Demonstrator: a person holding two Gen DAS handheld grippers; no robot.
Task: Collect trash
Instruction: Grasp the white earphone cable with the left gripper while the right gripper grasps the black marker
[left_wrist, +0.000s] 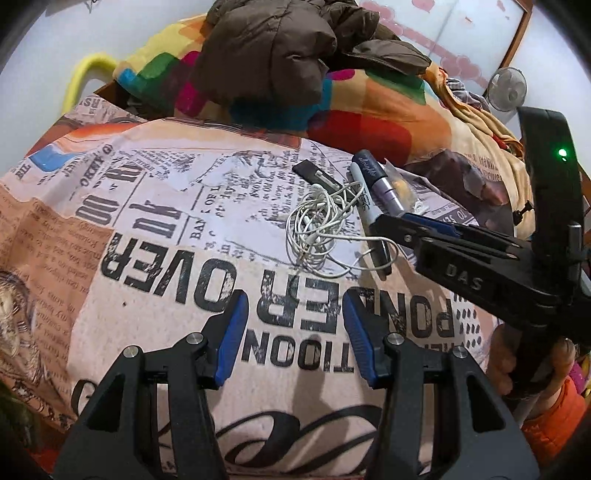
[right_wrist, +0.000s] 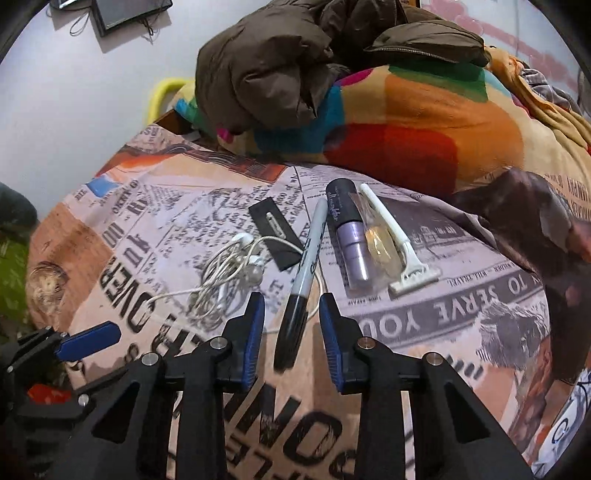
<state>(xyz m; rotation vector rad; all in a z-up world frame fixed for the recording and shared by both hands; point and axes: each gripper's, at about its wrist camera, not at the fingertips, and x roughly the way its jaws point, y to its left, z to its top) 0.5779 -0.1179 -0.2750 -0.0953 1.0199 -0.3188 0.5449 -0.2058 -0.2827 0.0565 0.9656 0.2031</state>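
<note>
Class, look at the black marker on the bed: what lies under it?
Under the marker runs a loop of the white earphone cable, on the newspaper-print sheet. Whatever lies beneath its cap end cannot be seen.

On the bed we see the earphones left of the marker, then the tube and the razor to its right.

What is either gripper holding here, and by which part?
Nothing is held. The left gripper is open over bare bedsheet. The right gripper straddles the marker's dark cap end, pads not touching.
</note>
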